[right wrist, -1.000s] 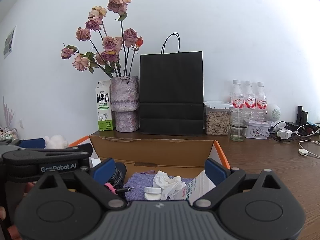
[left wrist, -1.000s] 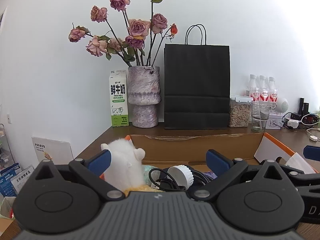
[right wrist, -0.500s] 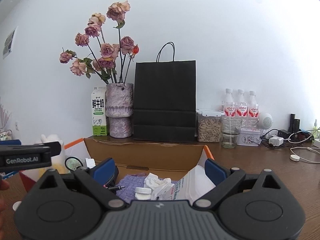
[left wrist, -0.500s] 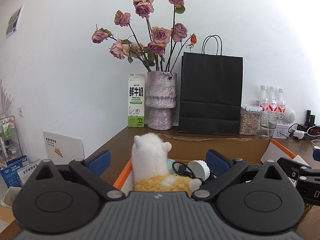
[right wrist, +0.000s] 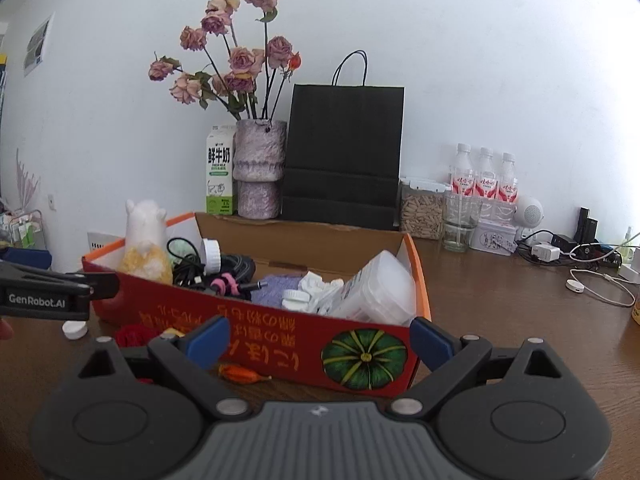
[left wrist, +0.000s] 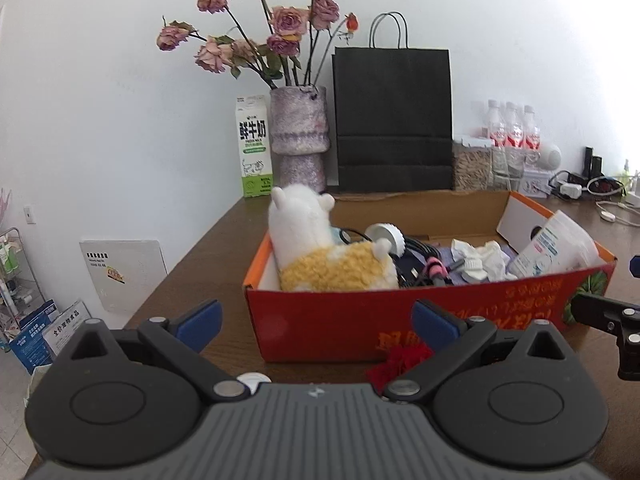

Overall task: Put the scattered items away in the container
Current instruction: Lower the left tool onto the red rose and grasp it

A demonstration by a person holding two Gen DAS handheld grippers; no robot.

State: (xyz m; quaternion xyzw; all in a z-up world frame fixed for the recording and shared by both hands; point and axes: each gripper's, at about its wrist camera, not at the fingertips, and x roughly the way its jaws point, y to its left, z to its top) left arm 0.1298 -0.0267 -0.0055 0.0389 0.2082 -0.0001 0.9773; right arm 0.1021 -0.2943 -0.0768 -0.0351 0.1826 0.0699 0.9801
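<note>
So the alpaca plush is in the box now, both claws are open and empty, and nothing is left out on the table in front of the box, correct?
Not quite. The alpaca plush is in the box, and the left claw and right claw are open and empty, but things remain on the table: the right wrist view shows a red item, a white cap and an orange piece in front.

- Plain white wall (left wrist: 100,100) straight ahead of both tongs, evenly lit by soft daylight.
- Dark brown wooden table (right wrist: 500,300) spreading forward and to the right, running up to that wall.
- Pale grey tiled floor (left wrist: 12,440) low at the far left of the left tongs.
- Wire rack (left wrist: 12,264) and blue-and-white cartons (left wrist: 34,330) there, against the wall.
- Flat white panel (left wrist: 124,272) leaning on the wall beside the table's left edge.
- Small paper sheet (right wrist: 38,42) pinned high on the wall, upper left of the right tongs.
</note>
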